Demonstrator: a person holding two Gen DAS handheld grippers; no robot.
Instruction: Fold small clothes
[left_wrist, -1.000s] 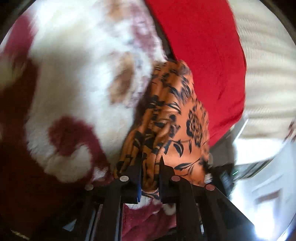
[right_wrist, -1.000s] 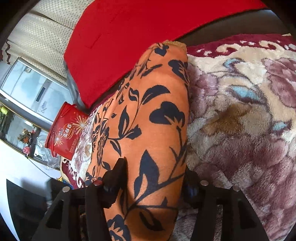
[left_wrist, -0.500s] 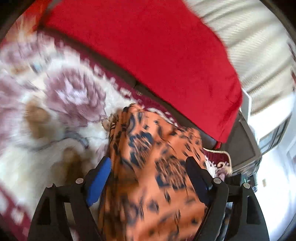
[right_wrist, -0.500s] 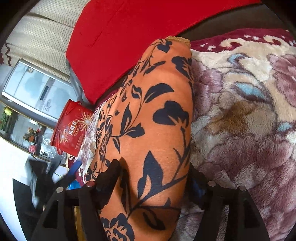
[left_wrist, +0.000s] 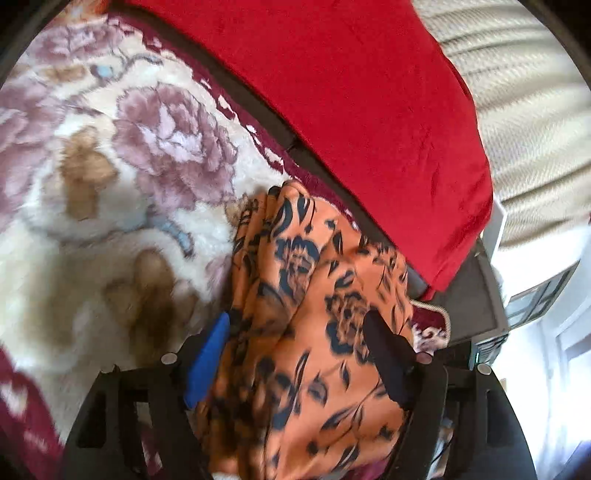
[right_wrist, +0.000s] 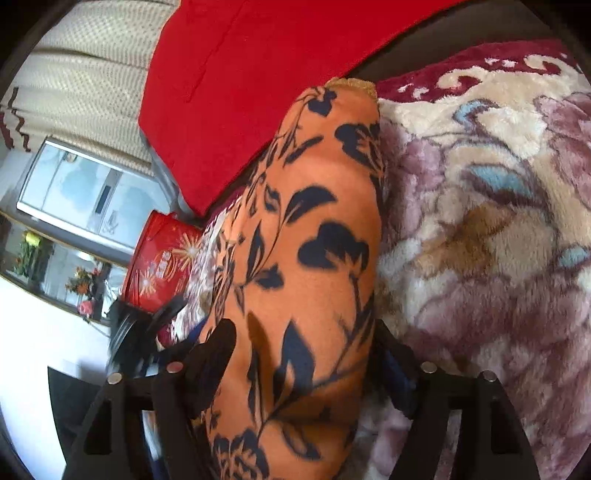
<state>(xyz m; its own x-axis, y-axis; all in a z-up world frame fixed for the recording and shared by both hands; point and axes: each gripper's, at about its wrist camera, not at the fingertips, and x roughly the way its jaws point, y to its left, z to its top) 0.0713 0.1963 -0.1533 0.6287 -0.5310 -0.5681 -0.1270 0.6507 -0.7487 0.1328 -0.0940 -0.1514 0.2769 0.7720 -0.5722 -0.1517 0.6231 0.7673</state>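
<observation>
Orange floral garment (right_wrist: 303, 280) blurred, near end cut off, hiding fingers' (right_wrist: 218, 354) tips

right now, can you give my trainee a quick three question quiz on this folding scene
1. True or false: the orange garment with black flower print lies on a bare wooden table.
2. What lies behind the garment? A the plain red fabric; B a green towel.
3. Fill in: the left gripper's jaws stand ____.

Key: 1 false, it lies on the fluffy floral blanket; 2 A; 3 open.
</observation>
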